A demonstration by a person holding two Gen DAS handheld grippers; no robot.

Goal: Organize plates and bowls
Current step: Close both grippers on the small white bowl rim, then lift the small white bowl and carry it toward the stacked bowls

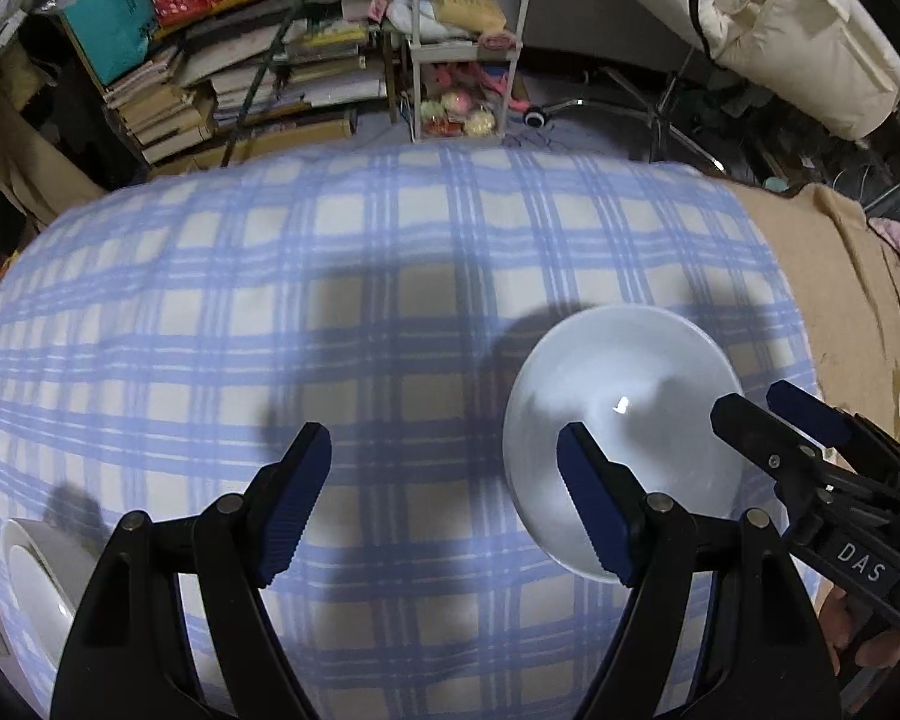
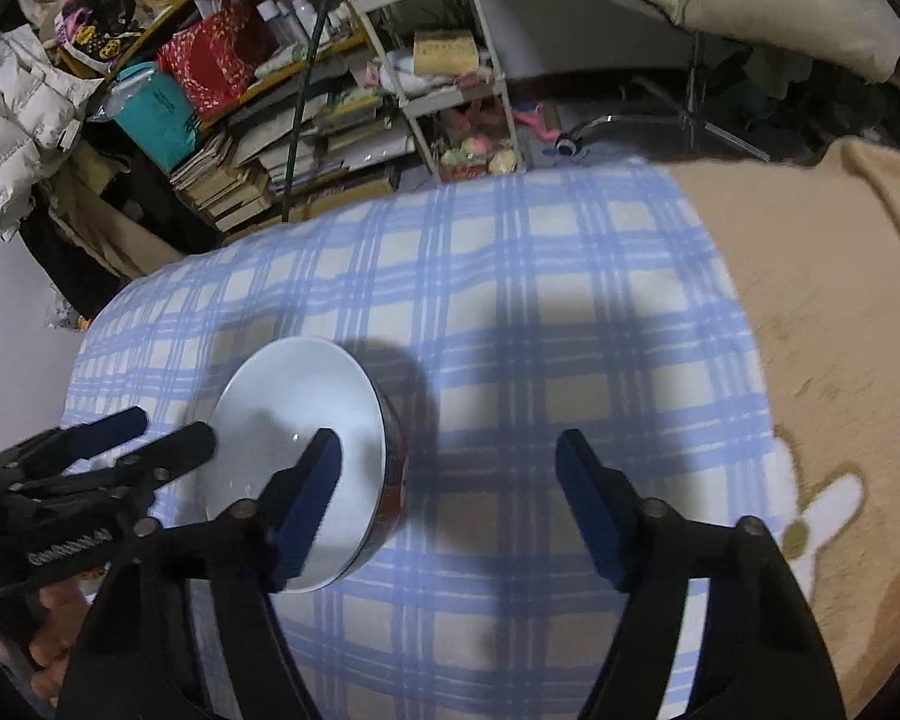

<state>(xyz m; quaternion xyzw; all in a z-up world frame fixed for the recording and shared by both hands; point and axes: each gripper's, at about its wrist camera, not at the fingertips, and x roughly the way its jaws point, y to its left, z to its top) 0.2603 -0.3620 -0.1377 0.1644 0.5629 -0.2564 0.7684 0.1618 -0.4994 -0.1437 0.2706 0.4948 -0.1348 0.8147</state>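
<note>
A: Left gripper (image 1: 444, 450), black with blue ribbed pads, spread wide over the blue-and-cream checked cloth (image 1: 360, 312); nothing between the pads.

B: Right gripper (image 2: 450, 456), same build, also parted, with only cloth in the gap.

A: From the left wrist: a glossy white round bowl (image 1: 624, 414) at about three o'clock of the gap, upright on the cloth, its near rim behind the right-hand blue pad (image 1: 594, 510). Touching or just over it, cannot tell.

B: From the right wrist: the same bowl at nine o'clock, dark patterned outer wall showing, left-hand pad (image 2: 309, 504) across its rim.

A: A second white dish (image 1: 36, 576) at seven o'clock, at the cloth's edge, half hidden behind the gripper arm.

B: Tan blanket (image 2: 828, 330) at three o'clock; cluttered bookshelf (image 2: 282, 138) at eleven.
</note>
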